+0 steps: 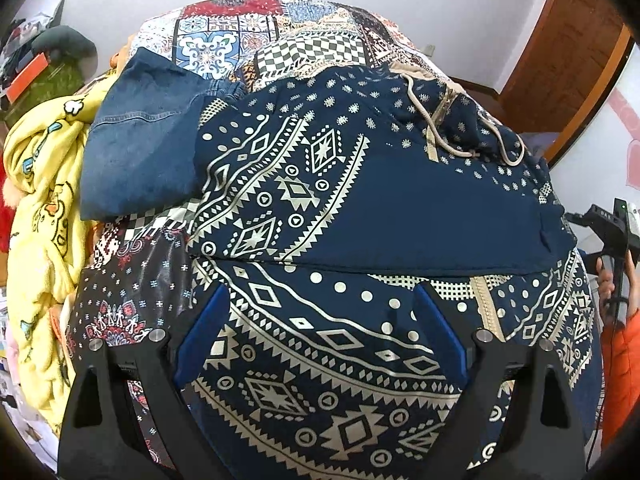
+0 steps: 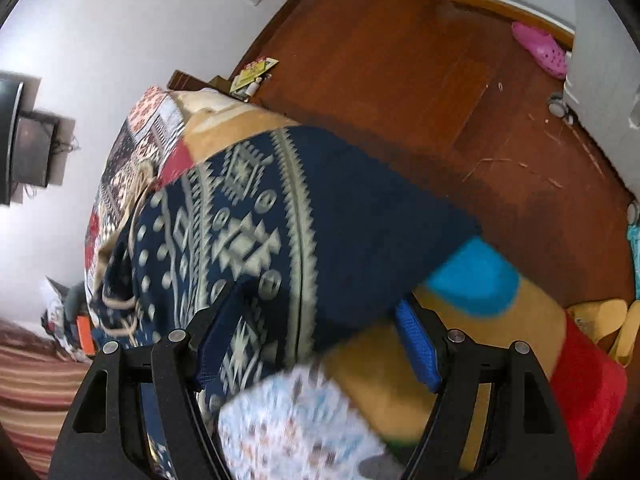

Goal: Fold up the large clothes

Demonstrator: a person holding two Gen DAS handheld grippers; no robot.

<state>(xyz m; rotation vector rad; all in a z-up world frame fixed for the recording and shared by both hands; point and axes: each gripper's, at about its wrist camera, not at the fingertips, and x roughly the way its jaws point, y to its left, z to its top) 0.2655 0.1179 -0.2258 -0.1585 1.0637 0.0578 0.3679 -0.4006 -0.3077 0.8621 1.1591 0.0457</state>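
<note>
Both grippers hang with jaws spread over the navy garment with cream geometric print (image 1: 400, 216), which lies folded on the patchwork-covered bed (image 1: 240, 28).

The left gripper (image 1: 322, 316) tilts steeply down, blue pads wide apart, cloth beneath them, nothing pinched; the right gripper (image 2: 316, 320) also gapes, released, its left pad (image 2: 218, 340) over the garment's edge, its right pad over a mustard blanket (image 2: 380, 376); whether either touches, I cannot tell; a folded denim piece (image 1: 140, 140) lies beside.

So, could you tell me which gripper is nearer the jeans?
Left: the left gripper hangs over the garment beside the jeans; the right gripper is at the garment's far edge.
</note>
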